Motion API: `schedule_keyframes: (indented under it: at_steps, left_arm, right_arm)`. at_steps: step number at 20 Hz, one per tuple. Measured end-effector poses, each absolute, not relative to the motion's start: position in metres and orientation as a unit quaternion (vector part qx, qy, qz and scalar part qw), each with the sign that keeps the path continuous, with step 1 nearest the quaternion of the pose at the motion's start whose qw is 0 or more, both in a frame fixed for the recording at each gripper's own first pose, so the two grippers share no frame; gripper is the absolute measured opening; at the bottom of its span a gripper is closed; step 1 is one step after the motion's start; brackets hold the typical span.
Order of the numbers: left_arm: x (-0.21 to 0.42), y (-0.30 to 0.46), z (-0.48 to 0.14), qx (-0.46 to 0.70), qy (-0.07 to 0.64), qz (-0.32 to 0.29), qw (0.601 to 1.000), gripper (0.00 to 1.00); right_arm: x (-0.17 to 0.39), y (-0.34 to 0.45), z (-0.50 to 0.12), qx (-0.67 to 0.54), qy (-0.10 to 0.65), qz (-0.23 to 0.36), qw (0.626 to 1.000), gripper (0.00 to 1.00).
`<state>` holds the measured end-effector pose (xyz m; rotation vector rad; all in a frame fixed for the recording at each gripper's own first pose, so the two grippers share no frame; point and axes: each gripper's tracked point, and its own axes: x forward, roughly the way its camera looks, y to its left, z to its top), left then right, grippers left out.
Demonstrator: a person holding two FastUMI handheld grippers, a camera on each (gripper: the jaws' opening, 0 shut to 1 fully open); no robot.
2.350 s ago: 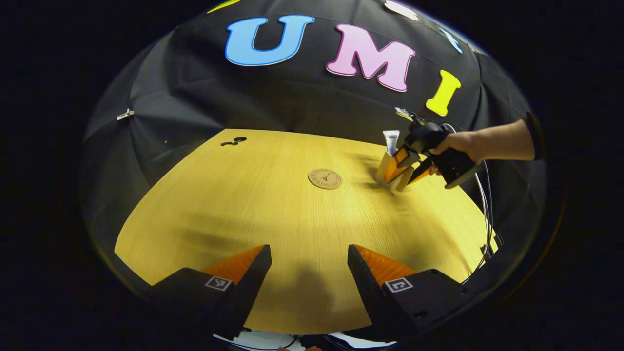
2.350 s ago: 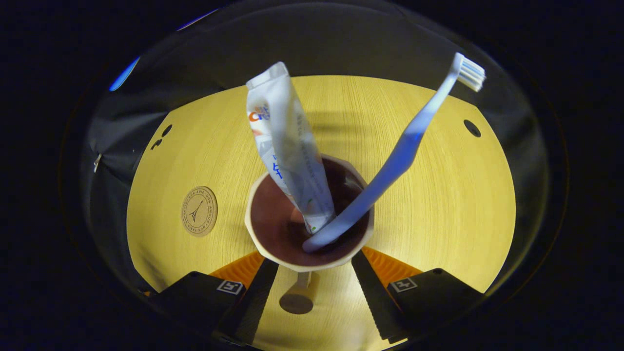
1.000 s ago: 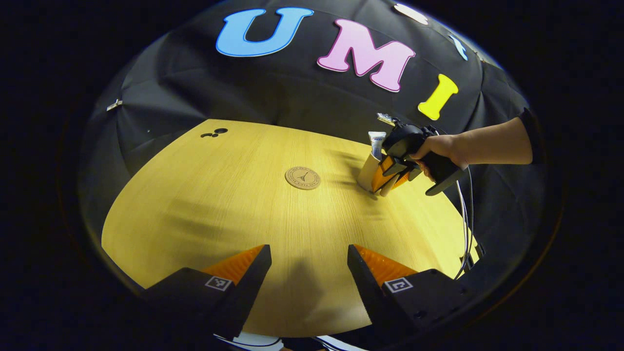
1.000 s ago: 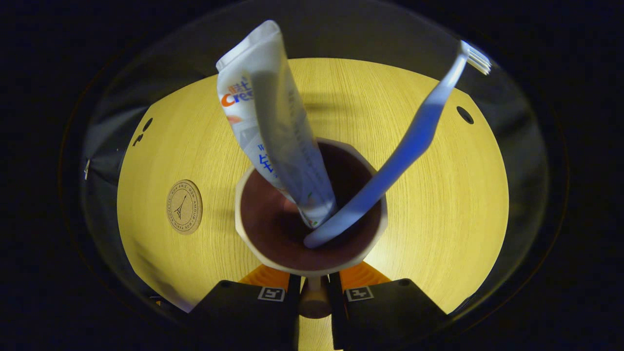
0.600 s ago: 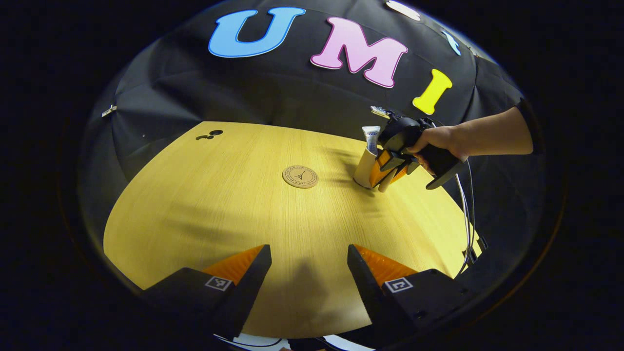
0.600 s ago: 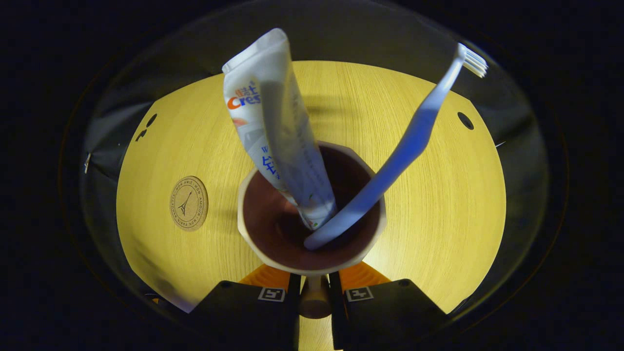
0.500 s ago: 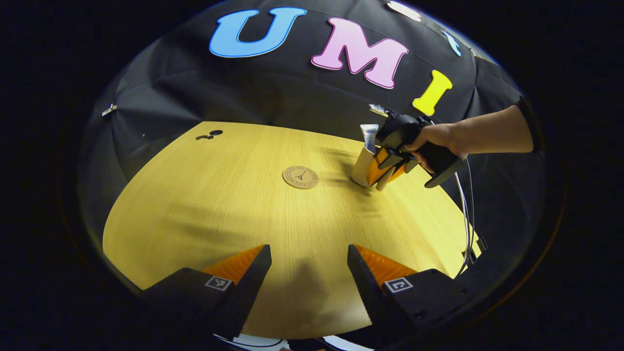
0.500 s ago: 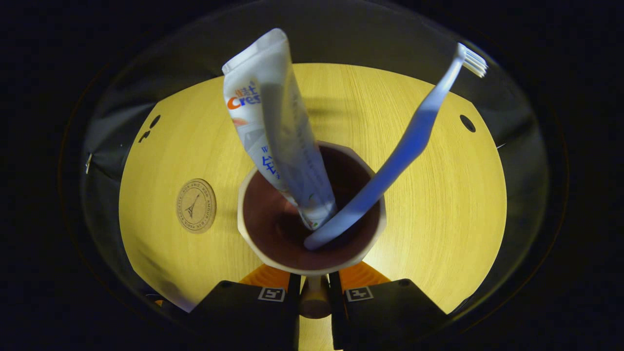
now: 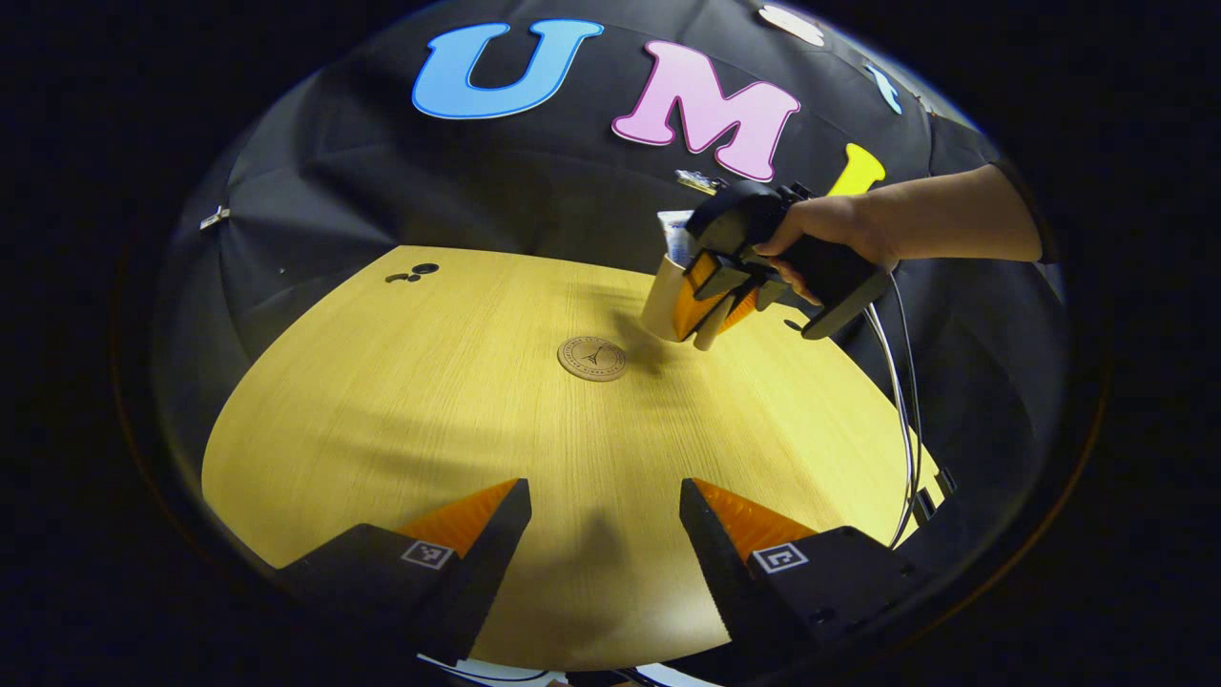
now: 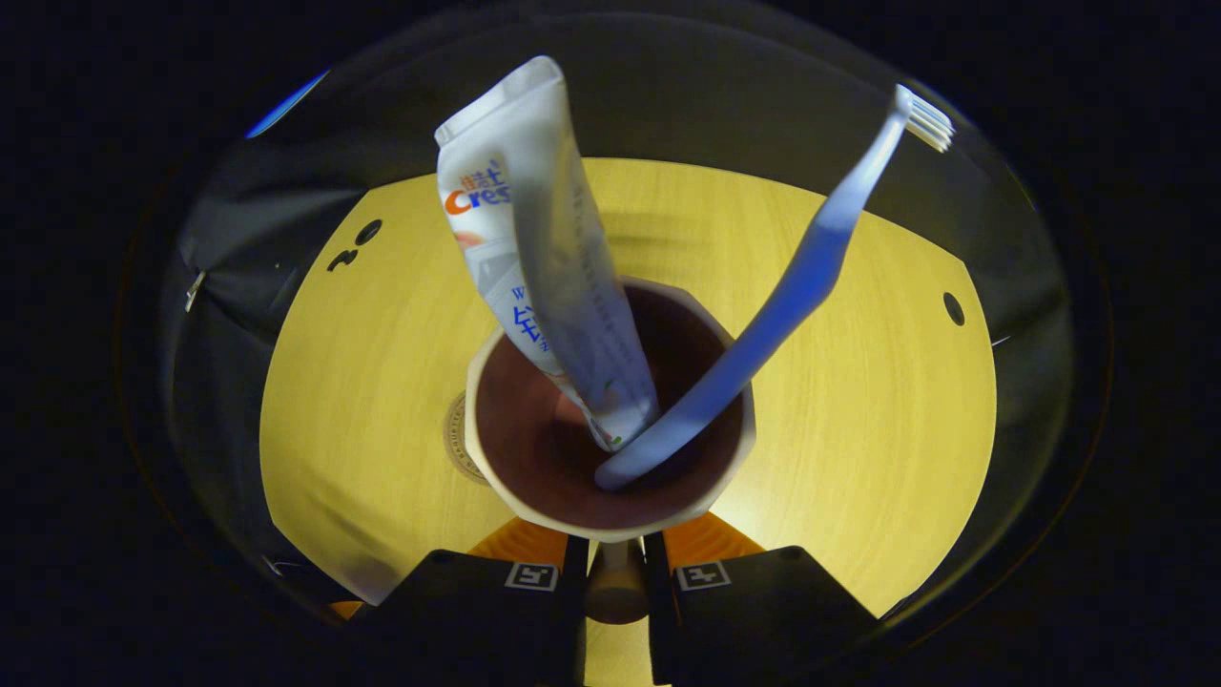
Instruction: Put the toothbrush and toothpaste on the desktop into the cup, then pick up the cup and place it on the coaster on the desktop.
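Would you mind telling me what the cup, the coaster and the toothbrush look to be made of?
Cup: pale matte outside and faceted rim, dark matte inside; possibly wood, bamboo composite or plastic.
Coaster: tan disc with a printed or burned emblem, dull finish; probably cork or wood.
Toothbrush: smooth, slightly glossy, one-piece moulded handle with white bristles; looks like plastic.

Your cup (image 10: 610, 448) hides most of the coaster (image 10: 456, 439) behind its left rim. The cup's handle (image 10: 615, 584) is partly covered by your right gripper (image 10: 615, 572).
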<state>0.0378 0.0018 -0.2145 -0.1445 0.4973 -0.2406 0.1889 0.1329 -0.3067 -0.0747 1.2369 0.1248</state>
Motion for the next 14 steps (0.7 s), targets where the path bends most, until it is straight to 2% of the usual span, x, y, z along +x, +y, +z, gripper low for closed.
schedule_keyframes:
  at_steps: [1, 6, 14]
  left_arm:
    - [0.037, 0.003, -0.215, -0.071, 0.247, -0.118, 0.959, 0.97]
    - [0.026, 0.025, -0.229, -0.084, 0.255, -0.096, 0.958, 0.97]
    - [0.005, 0.072, -0.250, -0.138, 0.273, -0.038, 0.951, 0.98]
  right_arm:
    - [0.187, 0.141, -0.309, -0.043, 0.579, 0.065, 0.811, 0.30]
    - [0.174, 0.183, -0.325, -0.072, 0.584, 0.106, 0.802, 0.30]
    - [0.164, 0.205, -0.335, -0.086, 0.595, 0.114, 0.791, 0.30]
